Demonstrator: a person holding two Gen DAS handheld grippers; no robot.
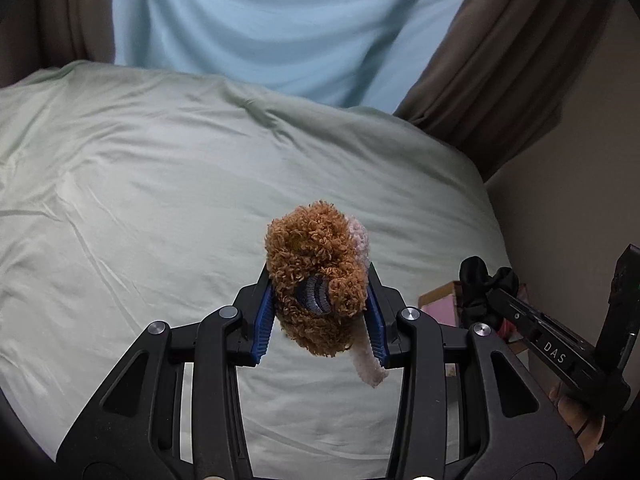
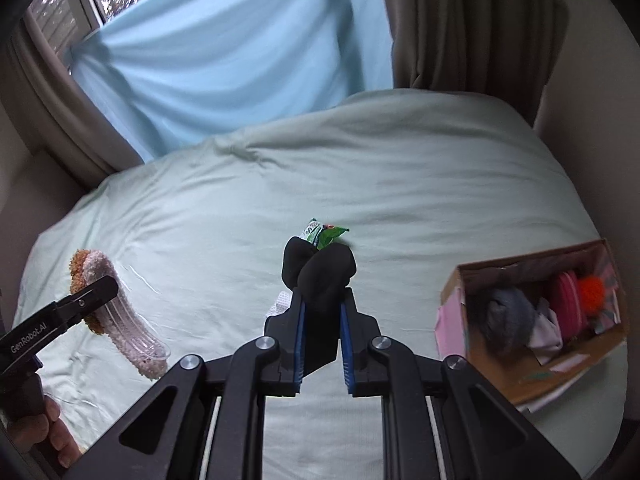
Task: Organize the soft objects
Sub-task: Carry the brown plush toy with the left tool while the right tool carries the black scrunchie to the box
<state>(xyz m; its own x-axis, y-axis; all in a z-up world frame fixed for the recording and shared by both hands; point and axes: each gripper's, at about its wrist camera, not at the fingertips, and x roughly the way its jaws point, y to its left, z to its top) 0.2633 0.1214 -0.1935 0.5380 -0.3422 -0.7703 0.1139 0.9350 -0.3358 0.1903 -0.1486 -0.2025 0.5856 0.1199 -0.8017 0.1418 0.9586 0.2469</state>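
My left gripper [image 1: 320, 300] is shut on a fuzzy brown and pink sock [image 1: 316, 276] and holds it above the pale green bed [image 1: 140, 200]. The sock also shows in the right wrist view [image 2: 116, 308], hanging from the left gripper at the far left. My right gripper [image 2: 322, 300] is shut on a black sock [image 2: 318, 268], held above the bed. The black sock also shows in the left wrist view [image 1: 480, 280] at the right. A cardboard box [image 2: 452, 280] with several soft items stands on the bed's right side.
A green and white packet [image 2: 324, 234] lies on the bed just beyond the black sock. A small white item [image 2: 280, 304] lies beside the right gripper's left finger. Brown curtains [image 2: 472, 20] and a light blue cloth [image 2: 240, 48] hang behind the bed. A wall [image 1: 580, 160] is at the right.
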